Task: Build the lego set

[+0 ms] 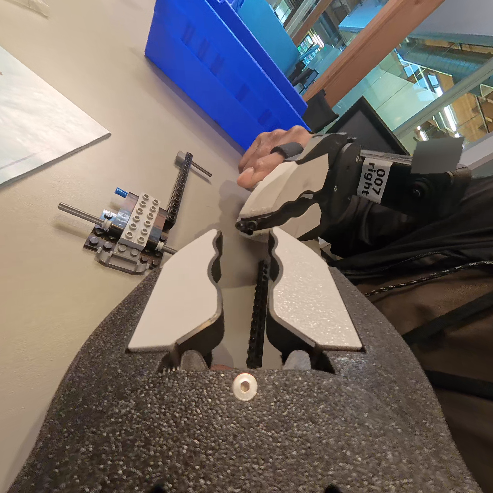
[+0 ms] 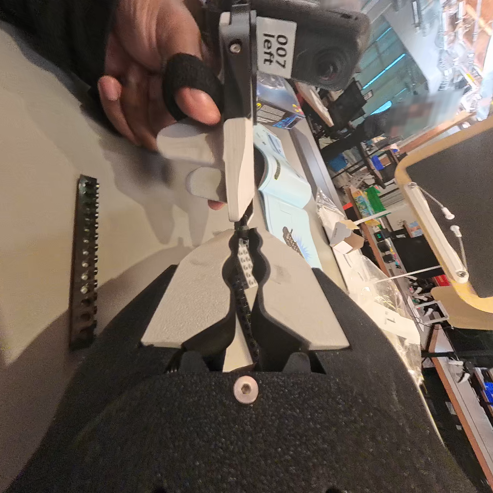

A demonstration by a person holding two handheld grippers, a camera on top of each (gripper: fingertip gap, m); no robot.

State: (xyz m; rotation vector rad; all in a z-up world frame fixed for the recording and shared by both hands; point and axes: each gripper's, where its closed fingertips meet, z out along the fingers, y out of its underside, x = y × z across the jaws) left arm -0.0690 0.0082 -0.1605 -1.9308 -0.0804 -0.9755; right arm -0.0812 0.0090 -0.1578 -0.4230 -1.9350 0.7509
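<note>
My left gripper is open with nothing between its pads. A long black holed beam lies on the table below the gap; it also shows in the right wrist view. My right gripper is shut on a small black connector piece. In the left wrist view that piece sits just in front of my left fingertips. One left finger hangs right above the piece. A partly built brick model, with a grey studded brick, black plates and grey axles, lies on the table to the left.
A blue plastic bin stands at the back of the beige table. A booklet lies at the far left and also shows in the right wrist view. A person's hands and dark sleeve fill the right. A wooden chair stands beyond the table. Both grippers' tips are close together, under 4 cm apart.
</note>
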